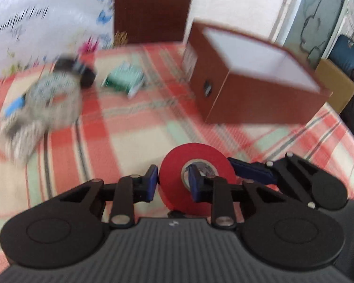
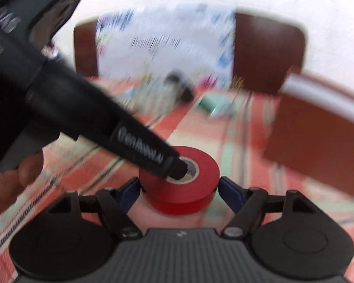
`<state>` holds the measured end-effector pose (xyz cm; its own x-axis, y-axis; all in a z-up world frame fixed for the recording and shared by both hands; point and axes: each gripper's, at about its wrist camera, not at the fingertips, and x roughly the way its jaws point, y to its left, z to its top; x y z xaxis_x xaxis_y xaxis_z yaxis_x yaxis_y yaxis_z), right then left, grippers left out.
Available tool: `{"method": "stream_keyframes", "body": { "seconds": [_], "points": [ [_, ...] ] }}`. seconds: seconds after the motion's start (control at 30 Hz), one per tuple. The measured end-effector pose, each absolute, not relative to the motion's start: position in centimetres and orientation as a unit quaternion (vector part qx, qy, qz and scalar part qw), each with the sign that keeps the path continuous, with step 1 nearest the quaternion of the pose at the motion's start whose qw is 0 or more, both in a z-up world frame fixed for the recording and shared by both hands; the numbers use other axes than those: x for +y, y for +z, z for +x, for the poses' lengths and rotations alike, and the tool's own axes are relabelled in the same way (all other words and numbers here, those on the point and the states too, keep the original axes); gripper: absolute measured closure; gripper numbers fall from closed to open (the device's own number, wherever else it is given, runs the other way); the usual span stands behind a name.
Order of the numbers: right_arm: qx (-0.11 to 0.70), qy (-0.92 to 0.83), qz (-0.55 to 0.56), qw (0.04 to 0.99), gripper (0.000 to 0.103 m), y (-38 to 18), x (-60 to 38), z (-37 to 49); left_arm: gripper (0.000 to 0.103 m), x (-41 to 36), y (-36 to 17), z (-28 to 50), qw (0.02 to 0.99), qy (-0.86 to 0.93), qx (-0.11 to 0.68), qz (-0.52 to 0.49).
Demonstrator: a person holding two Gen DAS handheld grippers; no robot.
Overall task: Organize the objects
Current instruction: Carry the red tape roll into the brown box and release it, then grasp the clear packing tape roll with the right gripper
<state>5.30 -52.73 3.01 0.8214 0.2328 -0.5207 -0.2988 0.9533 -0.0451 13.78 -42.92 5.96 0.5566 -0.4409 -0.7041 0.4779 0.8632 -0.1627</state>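
A red tape roll (image 1: 195, 165) is pinched by my left gripper (image 1: 173, 182): one blue pad is outside the roll's left wall, the other inside its core. In the right wrist view the same roll (image 2: 180, 188) sits between the blue pads of my right gripper (image 2: 178, 192), which hug its two sides. The left gripper's black finger (image 2: 139, 146) reaches down into the roll's core from the upper left. My right gripper's blue pad (image 1: 250, 169) shows in the left wrist view beside the roll. An open brown box (image 1: 252, 75) with a white inside stands at the right.
The checked red and cream cloth (image 1: 129, 129) covers the table. A patterned pouch (image 1: 42, 103), a black object (image 1: 82, 70) and a green packet (image 1: 125, 77) lie at the far left. A brown chair back (image 1: 153, 7) stands behind the table.
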Motion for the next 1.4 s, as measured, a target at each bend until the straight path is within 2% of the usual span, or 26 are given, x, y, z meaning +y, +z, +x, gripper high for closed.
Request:
{"method": "stream_keyframes", "body": {
  "seconds": [0.13, 0.23, 0.43, 0.57, 0.7, 0.83, 1.07, 1.4],
  "points": [
    [0.186, 0.082, -0.071, 0.976, 0.028, 6.9, -56.8, 5.4, 0.073, -48.5, 10.8, 15.4, 0.89, -0.303, 0.337, 0.041],
    [0.157, 0.032, -0.08, 0.984, 0.028, 8.9, -61.0, 6.6, 0.073, -54.2, 12.5, 17.2, 0.888, -0.332, 0.314, 0.056],
    [0.182, -0.027, -0.051, 0.981, 0.028, 9.3, -70.0, 10.2, 0.072, -63.6, 10.9, 20.5, 0.876, -0.358, 0.316, 0.064],
    [0.213, -0.038, -0.027, 0.976, 0.028, 8.1, -73.2, 12.4, 0.072, -66.5, 9.2, 21.8, 0.874, -0.347, 0.331, 0.072],
    [0.222, -0.039, -0.007, 0.974, 0.022, 7.3, -74.5, 13.7, 0.071, -67.1, 8.3, 21.7, 0.878, -0.323, 0.342, 0.085],
    [0.206, -0.048, -0.014, 0.977, 0.026, 7.5, -73.5, 12.7, 0.071, -66.1, 8.8, 21.0, 0.888, -0.306, 0.328, 0.099],
    [0.189, -0.055, -0.015, 0.98, 0.027, 8.5, -71.1, 10.1, 0.071, -63.2, 10.4, 18.4, 0.904, -0.282, 0.304, 0.103],
    [0.177, -0.099, 0.059, 0.977, 0.025, 9.4, -70.4, 4.8, 0.071, -56.8, 11.3, 13.6, 0.922, -0.248, 0.281, 0.097]
  ]
}}
